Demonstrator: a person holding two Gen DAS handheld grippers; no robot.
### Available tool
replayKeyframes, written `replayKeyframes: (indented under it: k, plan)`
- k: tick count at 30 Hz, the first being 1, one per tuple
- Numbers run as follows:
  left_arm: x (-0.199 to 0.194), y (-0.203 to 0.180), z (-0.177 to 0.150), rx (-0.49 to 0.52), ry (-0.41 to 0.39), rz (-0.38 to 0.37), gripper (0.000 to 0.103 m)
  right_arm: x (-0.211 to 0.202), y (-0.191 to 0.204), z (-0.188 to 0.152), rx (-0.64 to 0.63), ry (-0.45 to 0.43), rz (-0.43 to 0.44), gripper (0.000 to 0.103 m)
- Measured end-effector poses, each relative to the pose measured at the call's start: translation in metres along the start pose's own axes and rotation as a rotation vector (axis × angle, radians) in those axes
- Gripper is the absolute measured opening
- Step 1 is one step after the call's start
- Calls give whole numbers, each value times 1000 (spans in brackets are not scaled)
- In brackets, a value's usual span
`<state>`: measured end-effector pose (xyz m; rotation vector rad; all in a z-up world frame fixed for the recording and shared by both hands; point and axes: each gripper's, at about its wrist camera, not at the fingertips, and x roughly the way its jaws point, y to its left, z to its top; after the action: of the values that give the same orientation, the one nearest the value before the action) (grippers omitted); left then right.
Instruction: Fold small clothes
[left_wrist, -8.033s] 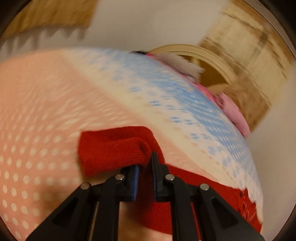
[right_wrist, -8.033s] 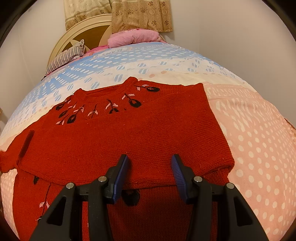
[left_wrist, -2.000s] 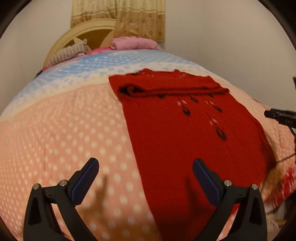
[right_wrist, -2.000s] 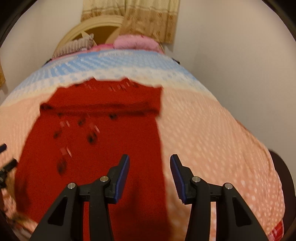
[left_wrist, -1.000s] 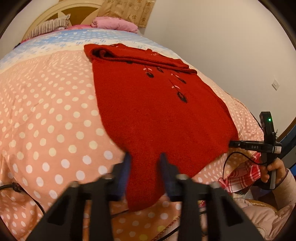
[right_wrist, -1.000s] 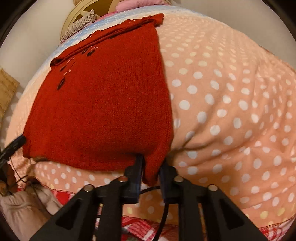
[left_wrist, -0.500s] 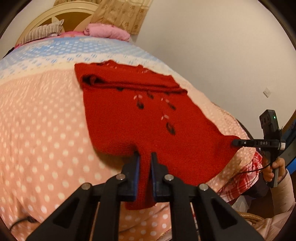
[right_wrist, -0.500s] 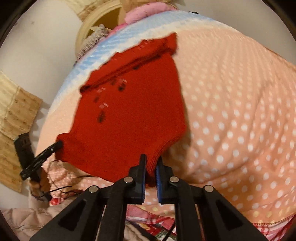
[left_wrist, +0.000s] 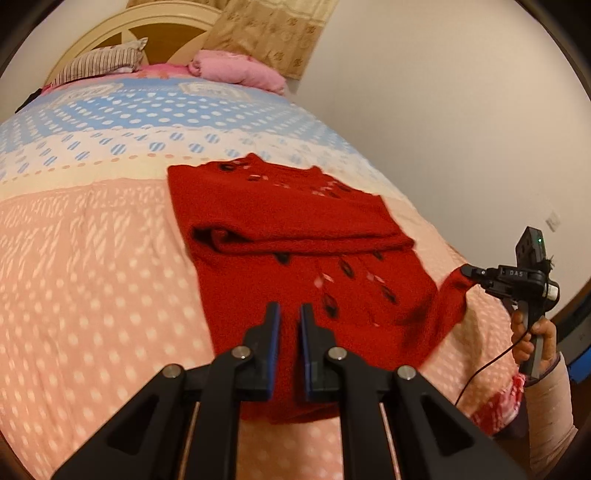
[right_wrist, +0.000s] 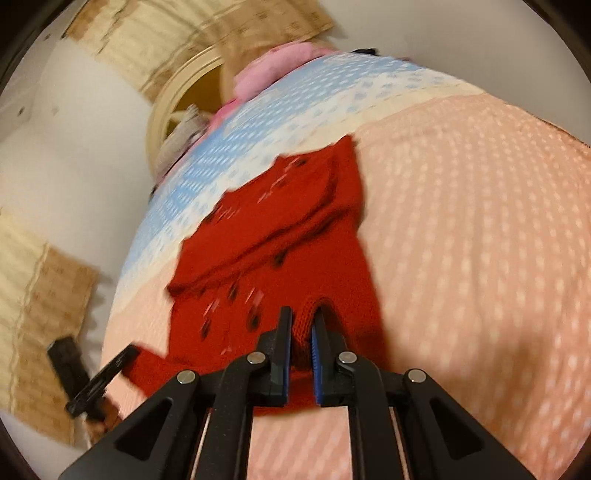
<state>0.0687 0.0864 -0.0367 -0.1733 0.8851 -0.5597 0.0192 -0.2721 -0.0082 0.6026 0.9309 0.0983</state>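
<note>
A red knitted sweater (left_wrist: 295, 221) with dark flower marks lies on the dotted bed cover (left_wrist: 92, 277), its sleeves folded across the chest. My left gripper (left_wrist: 289, 308) is shut on the left corner of the bottom hem, and the cloth hangs between its pads. In the right wrist view the sweater (right_wrist: 280, 229) runs away from my right gripper (right_wrist: 301, 312), which is shut on the right corner of the hem. Each gripper shows in the other's view: the right gripper (left_wrist: 466, 271) pinches a raised red corner, and the left gripper (right_wrist: 131, 354) holds the other corner at lower left.
A pink pillow (left_wrist: 236, 70) and a striped pillow (left_wrist: 99, 62) lie by the round headboard (left_wrist: 122, 26) at the far end. A pale wall (left_wrist: 443, 110) runs along the bed's right side. A hand (left_wrist: 532, 332) and a thin black cable (left_wrist: 480, 373) are at the right.
Both grippers, shut on the hem corners, have risen and moved toward the collar. The sweater's lower edge has come up off the bed's near edge.
</note>
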Motion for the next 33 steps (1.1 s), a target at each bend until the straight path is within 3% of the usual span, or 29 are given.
replayKeyframes:
  k: [4, 6, 8, 11, 14, 19, 24, 28, 33]
  plan:
    - [1, 18, 11, 7, -22, 25, 15, 39, -28, 20, 76, 13, -48, 8]
    - [-5, 26, 12, 13, -31, 22, 25, 56, -38, 19, 105, 35, -46, 8]
    - [-10, 35, 11, 36, -56, 46, 44, 66, -42, 15, 104, 41, -42, 8]
    - [-5, 40, 12, 51, -46, 31, 54, 67, -37, 14, 78, 26, -42, 9]
    - [15, 39, 11, 25, -10, -11, 55, 66, -35, 14, 50, 23, -56, 9]
    - [52, 32, 3, 0, 23, -7, 55, 67, -30, 13, 7, 12, -84, 9]
    - [61, 17, -6, 29, 5, -1, 54, 67, -31, 13, 0, 5, -76, 9]
    - [59, 19, -4, 15, -4, 4, 54, 64, -36, 14, 30, -12, -37, 9]
    - [56, 24, -3, -15, -15, 23, 54, 45, -45, 16, 93, -85, 71, 10]
